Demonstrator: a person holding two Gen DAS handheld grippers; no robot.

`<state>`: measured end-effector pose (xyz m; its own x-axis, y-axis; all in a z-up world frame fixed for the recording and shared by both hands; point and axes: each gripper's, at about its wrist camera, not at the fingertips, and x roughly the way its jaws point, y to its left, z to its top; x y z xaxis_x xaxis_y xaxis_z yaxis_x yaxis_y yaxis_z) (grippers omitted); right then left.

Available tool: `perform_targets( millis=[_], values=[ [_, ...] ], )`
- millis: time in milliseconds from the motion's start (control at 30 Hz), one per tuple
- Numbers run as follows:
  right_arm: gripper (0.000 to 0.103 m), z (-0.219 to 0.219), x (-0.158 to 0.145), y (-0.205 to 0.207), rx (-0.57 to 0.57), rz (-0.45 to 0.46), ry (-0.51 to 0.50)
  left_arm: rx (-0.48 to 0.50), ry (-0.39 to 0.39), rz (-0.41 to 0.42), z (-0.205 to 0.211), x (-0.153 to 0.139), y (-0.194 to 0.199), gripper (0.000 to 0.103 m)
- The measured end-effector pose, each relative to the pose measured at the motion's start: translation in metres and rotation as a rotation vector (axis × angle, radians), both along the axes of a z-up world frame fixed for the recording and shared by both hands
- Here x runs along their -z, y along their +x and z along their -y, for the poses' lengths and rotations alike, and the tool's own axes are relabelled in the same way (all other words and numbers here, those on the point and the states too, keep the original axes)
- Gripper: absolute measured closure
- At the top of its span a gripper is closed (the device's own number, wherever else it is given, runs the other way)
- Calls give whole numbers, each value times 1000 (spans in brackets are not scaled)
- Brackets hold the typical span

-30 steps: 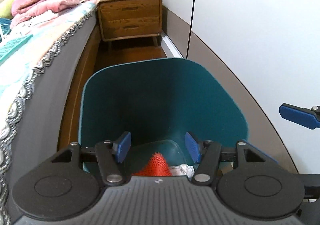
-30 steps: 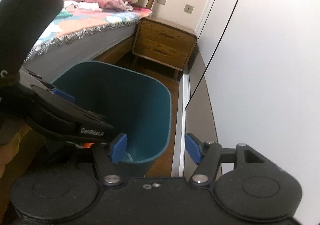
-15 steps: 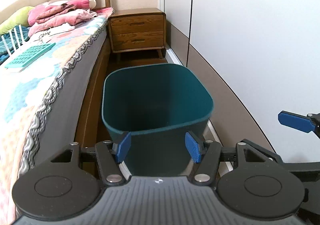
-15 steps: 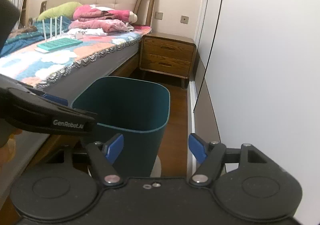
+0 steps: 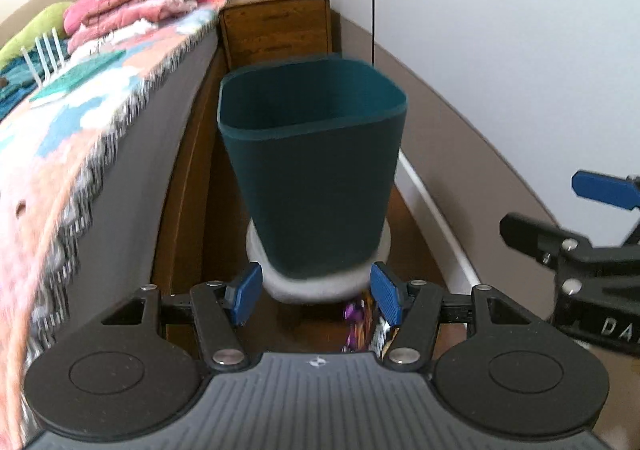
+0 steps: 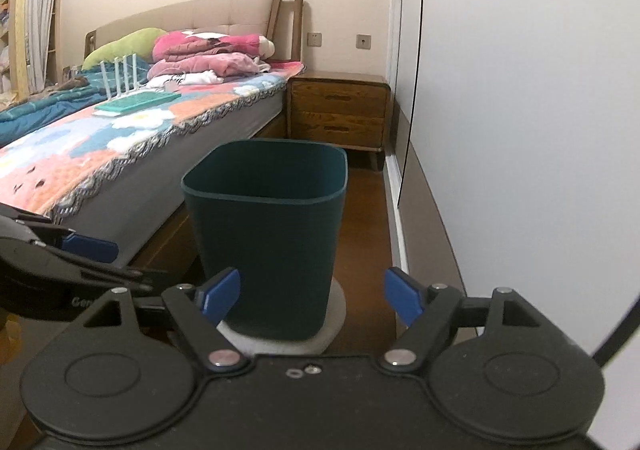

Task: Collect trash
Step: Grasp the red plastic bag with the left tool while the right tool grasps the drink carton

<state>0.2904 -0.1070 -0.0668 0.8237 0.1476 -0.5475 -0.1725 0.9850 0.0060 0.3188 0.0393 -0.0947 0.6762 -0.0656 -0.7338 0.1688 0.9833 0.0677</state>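
Note:
A dark teal trash bin [image 5: 312, 170] stands upright on a pale round base [image 5: 320, 288] on the wooden floor, between the bed and the wardrobe. Its inside is hidden from here. My left gripper [image 5: 316, 294] is open and empty, back from the bin's near side. Under its right finger lies something shiny, purple and multicoloured [image 5: 355, 324], like a wrapper. In the right wrist view the bin [image 6: 268, 234] is ahead of my right gripper [image 6: 311, 297], whose jaws are opening with nothing between them. A pad [image 5: 604, 192] of the right gripper shows at the left view's right edge.
A bed [image 6: 120, 154] with a patterned cover, folded clothes and a green grid-like item runs along the left. A wooden nightstand [image 6: 340, 110] stands behind the bin. White wardrobe doors [image 6: 520, 130] line the right. A narrow strip of floor [image 6: 364, 250] lies between the bin and the wardrobe.
Both grippers have pulled back from the bin, which now looks smaller and shows its outer wall and base. The red and white trash inside is out of sight. The right jaws have widened.

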Motion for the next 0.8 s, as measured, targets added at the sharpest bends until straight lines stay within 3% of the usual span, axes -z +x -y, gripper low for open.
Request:
perform_targets(
  millis=[333,400,567,633,800],
  values=[
    [18,4,56,-47,-52,-117,7,8,-5,-131,-5,57,-37,44],
    [16,5,72,-56,-59,-156,-1,-1,-2,-156,-7,70,-42,32],
    [12,2,121,-78,-107,-265,-26,-54,-13,-224,-20,102,-46,31],
    [7,0,140,-88,-132,-308,-33,-71,-6,-263,-24,121,-46,31],
    [6,-8,192,-114,-178,-422,-57,-86,35,-375,-26,180,-47,31]
  ],
)
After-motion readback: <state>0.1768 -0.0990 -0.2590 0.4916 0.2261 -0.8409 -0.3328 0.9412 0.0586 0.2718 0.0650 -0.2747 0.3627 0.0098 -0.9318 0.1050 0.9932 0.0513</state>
